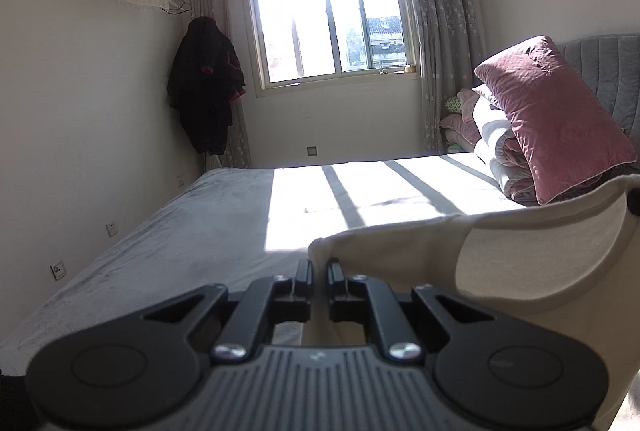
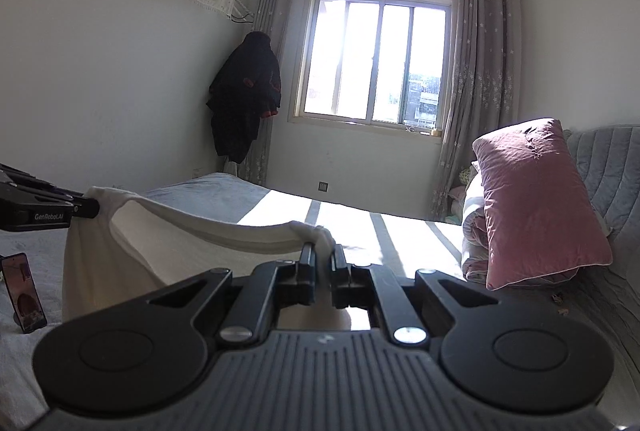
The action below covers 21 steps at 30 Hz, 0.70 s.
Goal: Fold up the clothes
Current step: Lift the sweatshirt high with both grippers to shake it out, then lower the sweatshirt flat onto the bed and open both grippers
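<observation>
The cream garment point(image 2: 172, 227) was held stretched between both grippers, left point(image 1: 319, 267) and right point(image 2: 322, 256), fingers clamped on its upper edge (hanging above the bed point(image 1: 180, 215)).

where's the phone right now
In the right wrist view the phone stands propped upright on the bed at the far left edge, just left of the hanging cream garment and below the left gripper.

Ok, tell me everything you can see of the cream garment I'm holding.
The cream garment looks like soft, plain knit fabric. It hangs lifted over the grey bed, its top edge sagging between the left gripper and right gripper, each shut on a bunched corner. The rest drapes down in loose folds; its lower end is hidden.
</observation>
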Tool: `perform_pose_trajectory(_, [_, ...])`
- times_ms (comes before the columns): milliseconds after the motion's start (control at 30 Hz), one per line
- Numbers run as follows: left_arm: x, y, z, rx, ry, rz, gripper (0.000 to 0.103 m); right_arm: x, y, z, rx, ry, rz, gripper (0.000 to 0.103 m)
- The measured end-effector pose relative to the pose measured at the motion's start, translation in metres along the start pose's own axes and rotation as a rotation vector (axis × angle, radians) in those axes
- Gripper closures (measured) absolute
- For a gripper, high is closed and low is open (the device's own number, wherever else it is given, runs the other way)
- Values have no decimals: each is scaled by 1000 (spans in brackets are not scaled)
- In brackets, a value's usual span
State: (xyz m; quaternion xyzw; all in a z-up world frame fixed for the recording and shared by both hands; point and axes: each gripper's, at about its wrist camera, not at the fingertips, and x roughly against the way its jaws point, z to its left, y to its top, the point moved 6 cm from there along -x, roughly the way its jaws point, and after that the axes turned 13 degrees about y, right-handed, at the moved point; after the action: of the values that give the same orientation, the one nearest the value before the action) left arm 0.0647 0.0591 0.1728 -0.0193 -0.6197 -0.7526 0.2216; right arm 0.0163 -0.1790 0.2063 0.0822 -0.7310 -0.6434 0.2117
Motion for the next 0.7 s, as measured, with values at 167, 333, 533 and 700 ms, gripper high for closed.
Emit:
perform_pose_trajectory(167, [-58,-5,-28,-32,28,40,96,-50,-20,-17,-4,-49,51,95])
perform_pose_trajectory(333, [-117,-19,-67,-98,72,68,96,-100,-49,-33,-11,-98,112,95])
perform_pose_trajectory(533, [-177,-50,-100,-130,78,141,96,-156,-85,-53,-28,-134,187,95])
perform_pose_trajectory(700, [-219,-80,-119,-140,69,206,95,-198,-119,-66,-52,-141,254,95])
